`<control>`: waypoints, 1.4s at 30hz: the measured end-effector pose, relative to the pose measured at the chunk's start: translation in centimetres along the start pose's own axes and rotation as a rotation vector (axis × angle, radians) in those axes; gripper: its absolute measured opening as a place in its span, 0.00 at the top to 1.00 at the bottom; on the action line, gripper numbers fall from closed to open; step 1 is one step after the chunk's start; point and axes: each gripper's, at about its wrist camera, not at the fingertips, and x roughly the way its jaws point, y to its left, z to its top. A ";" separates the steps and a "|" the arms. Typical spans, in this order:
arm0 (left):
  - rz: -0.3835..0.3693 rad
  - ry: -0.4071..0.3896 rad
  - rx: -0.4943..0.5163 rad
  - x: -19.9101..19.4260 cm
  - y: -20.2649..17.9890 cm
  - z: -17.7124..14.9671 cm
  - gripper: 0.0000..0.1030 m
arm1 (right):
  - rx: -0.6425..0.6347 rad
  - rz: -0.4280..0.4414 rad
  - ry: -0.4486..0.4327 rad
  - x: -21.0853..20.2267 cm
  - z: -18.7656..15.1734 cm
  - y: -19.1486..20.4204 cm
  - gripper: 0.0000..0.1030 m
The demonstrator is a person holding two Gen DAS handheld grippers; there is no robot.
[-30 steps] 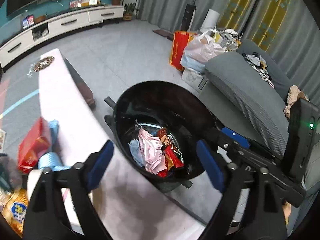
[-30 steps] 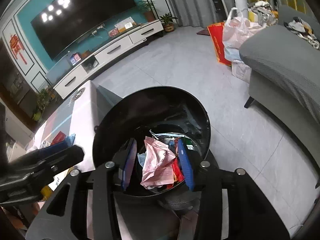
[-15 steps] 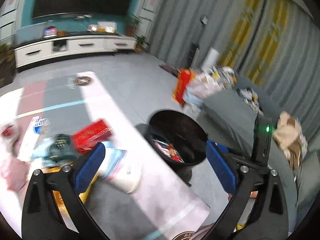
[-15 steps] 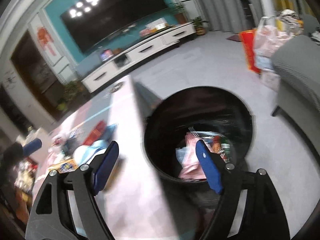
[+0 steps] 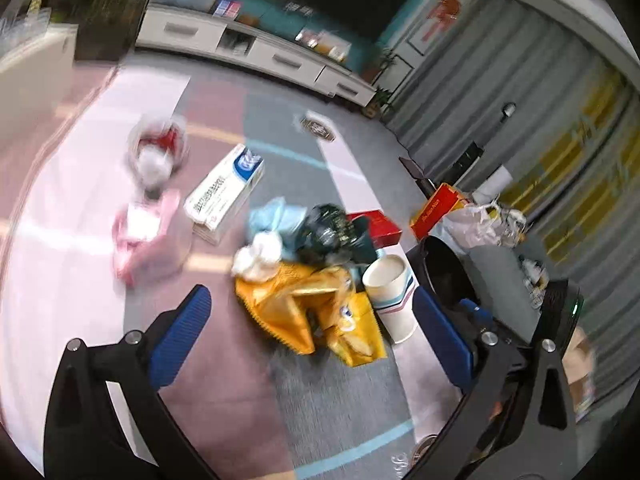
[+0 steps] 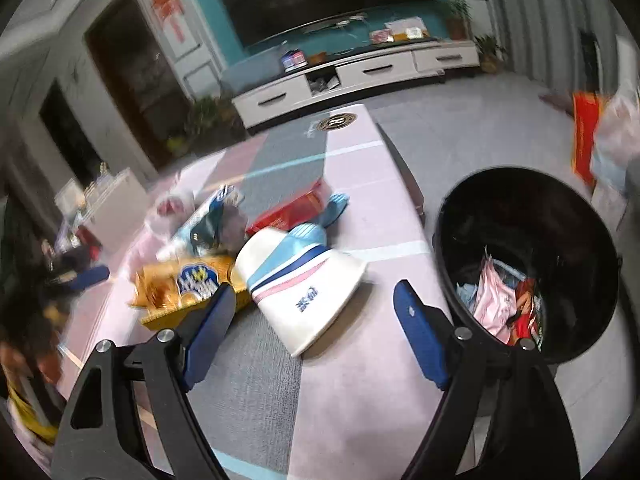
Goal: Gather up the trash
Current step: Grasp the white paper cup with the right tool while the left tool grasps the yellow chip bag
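Observation:
A heap of trash lies on the pink and grey table (image 5: 224, 380). In it are a yellow snack bag (image 5: 304, 312) (image 6: 180, 284), a white paper cup (image 5: 392, 296) (image 6: 304, 292) leaning against the pile, a dark green bag (image 5: 332, 232), a red box (image 5: 376, 224) (image 6: 288, 210), a white and blue carton (image 5: 224, 188) and pink wrappers (image 5: 140, 232). My left gripper (image 5: 316, 340) is open just short of the yellow bag, nothing between its fingers. My right gripper (image 6: 316, 332) is open in front of the cup. The black bin (image 6: 444, 216) (image 5: 440, 256), holding wrappers, stands off the table's right end.
A grey sofa (image 5: 504, 280) sits behind the bin, with bags (image 5: 476, 220) piled beside it. A white TV cabinet (image 6: 360, 76) runs along the far wall. Grey floor (image 6: 460, 136) lies between table and cabinet. A dark doorway (image 6: 136, 68) shows at far left.
Both views have swung left from over the bin to the heap on the table. The right gripper's jaws have widened a lot, the left's slightly.

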 end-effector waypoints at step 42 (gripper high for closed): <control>-0.004 0.207 0.005 2.5 1.4 -3.5 0.64 | -0.275 -0.045 0.107 6.2 0.1 2.5 0.22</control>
